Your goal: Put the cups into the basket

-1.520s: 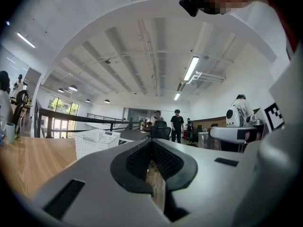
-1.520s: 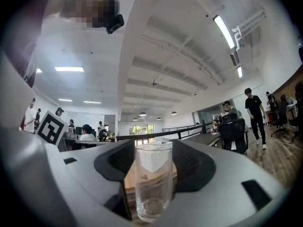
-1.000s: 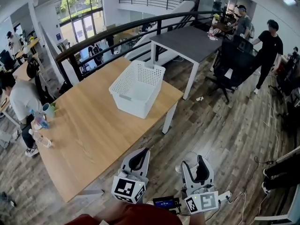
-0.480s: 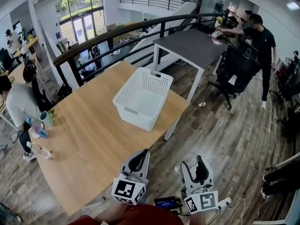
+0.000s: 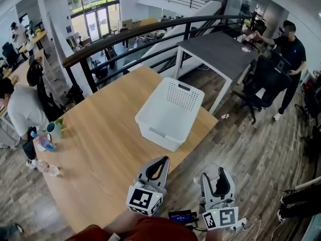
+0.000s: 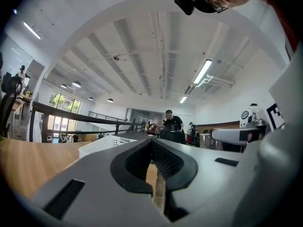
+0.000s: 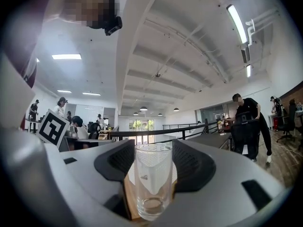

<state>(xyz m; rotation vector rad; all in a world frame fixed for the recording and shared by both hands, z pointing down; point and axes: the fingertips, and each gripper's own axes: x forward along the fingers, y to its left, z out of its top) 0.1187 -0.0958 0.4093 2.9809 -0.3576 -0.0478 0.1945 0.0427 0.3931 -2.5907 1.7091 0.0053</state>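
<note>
Right gripper view shows my right tongs [image 7: 152, 161] pinching the clear cup [image 7: 152, 188] upright, well short of the basket [image 5: 159, 136], presumably for a mouth-up drop, while my left tongs [image 6: 154, 157] are pressed together, empty.

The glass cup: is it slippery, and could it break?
The glass cup looks smooth and clear, so probably slippery, though the ribbed pads of the right hand-held gripper likely help. It seems thin-walled, so dropping it into the basket might crack it. Tall and narrow, it may tip easily.
</note>
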